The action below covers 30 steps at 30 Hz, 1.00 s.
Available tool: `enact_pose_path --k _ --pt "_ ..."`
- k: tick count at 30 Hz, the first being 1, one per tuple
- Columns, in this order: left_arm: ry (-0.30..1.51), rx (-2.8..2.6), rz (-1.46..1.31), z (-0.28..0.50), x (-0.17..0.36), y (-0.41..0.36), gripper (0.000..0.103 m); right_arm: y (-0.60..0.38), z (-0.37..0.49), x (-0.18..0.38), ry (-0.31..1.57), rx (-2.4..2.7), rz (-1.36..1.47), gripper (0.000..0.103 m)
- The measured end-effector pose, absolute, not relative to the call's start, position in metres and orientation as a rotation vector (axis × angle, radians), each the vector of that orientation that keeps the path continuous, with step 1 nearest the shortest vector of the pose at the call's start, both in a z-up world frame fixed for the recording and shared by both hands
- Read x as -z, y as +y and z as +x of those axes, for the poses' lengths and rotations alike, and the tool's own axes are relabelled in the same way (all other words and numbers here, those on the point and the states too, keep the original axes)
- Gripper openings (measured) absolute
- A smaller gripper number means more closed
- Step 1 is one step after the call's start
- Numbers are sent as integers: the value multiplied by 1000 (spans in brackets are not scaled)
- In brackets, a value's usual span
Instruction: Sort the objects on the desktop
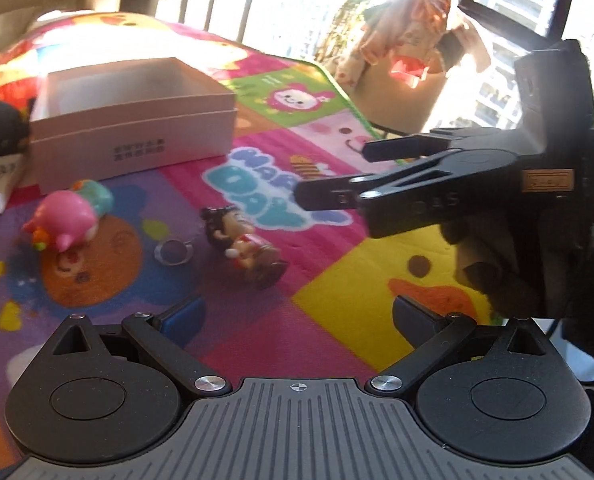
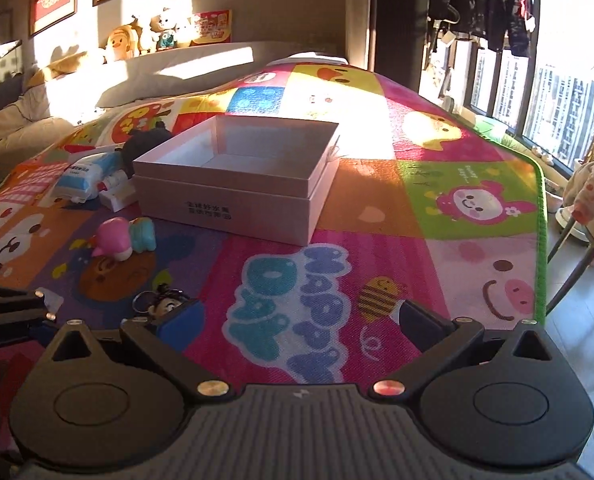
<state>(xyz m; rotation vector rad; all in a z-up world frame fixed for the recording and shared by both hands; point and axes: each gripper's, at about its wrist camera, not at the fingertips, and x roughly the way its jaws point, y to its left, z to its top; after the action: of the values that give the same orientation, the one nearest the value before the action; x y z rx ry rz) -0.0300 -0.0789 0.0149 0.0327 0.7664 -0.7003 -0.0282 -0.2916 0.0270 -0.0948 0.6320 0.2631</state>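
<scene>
An open pink-white box (image 1: 137,148) (image 2: 225,208) stands on a colourful cartoon mat (image 1: 337,280) (image 2: 377,200). In front of it lie a pink-and-teal pig toy (image 1: 69,220) (image 2: 123,236) and a small dark-haired doll keychain (image 1: 245,244) (image 2: 167,304) with its metal ring (image 1: 173,252). My left gripper (image 1: 297,316) is open, low over the mat just short of the doll. My right gripper (image 1: 339,174) (image 2: 297,320) is open and empty, hovering to the doll's right over the "HAPPY DAY" print. The doll sits right by its left pad (image 2: 181,318).
A black plush (image 1: 1,128) (image 2: 145,140) and a white-blue packet (image 2: 81,180) lie left of the box. The mat's green edge (image 2: 541,220) runs along the right, beside a clothes-draped chair (image 2: 593,200) and windows. Soft toys (image 2: 145,40) line the far wall.
</scene>
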Motion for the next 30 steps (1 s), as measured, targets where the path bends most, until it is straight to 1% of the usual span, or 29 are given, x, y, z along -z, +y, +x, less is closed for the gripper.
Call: enact_pose_path --k 6,8,9,13,18,19,21,22,23,25,30 --pt "795 446 25 -26 -11 -32 102 -274 -32 -27 652 -379 -25 102" --pt "782 409 6 -26 -15 -22 102 -262 -32 -26 660 -415 -27 85" --pt "774 385 6 -27 -16 -18 102 -254 -32 -24 668 -440 -31 82" --pt "758 309 25 -25 -19 -10 102 -230 -29 -17 671 -470 -49 80" --pt "766 252 49 -26 -16 -1 102 -212 -29 -8 720 -484 -88 80" --pt "770 247 43 -26 -15 1 102 -209 -31 -6 718 -479 -106 78" --pt "775 240 34 -25 -13 2 102 -205 -33 -3 721 -468 -131 66" --pt "773 240 32 -25 -13 1 102 -204 -32 -1 736 -468 -141 52" --pt "768 242 30 -24 -14 1 102 -203 -32 0 741 -462 -148 47" --pt "749 249 29 -22 -16 -2 102 -205 -33 -1 738 -452 -156 42" --pt "672 252 54 1 -23 -17 102 -221 -35 -1 743 -394 -143 41"
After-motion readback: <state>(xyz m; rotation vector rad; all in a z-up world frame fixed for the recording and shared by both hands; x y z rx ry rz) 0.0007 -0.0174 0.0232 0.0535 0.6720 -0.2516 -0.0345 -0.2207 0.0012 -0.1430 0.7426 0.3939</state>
